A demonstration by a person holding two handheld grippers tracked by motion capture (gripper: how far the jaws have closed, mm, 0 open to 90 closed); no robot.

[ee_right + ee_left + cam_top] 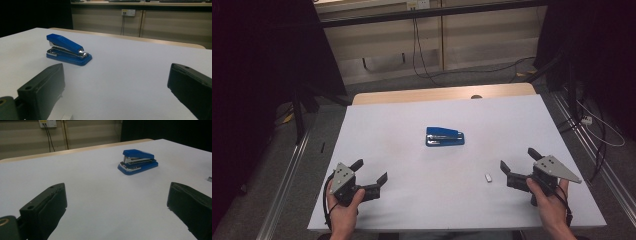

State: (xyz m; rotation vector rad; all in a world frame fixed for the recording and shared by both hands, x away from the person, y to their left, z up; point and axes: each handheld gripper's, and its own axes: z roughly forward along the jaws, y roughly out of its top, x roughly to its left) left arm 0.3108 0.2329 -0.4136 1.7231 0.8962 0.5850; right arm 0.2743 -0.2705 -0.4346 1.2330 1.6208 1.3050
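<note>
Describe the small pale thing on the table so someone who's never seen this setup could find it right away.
Start from the white table and find the blue stapler near its middle. Move toward the person's side and to the right, close to the right gripper. There lies the small pale block, the lone tiny whitish piece, far smaller than the stapler.

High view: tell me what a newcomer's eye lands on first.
The blue stapler stands out, lying alone near the middle of the white table. Next come the two black tongs, both open and empty: the left tongs at the near left, the right tongs at the near right, each pointing inward. A small strip of staples lies just left of the right tongs.
</note>
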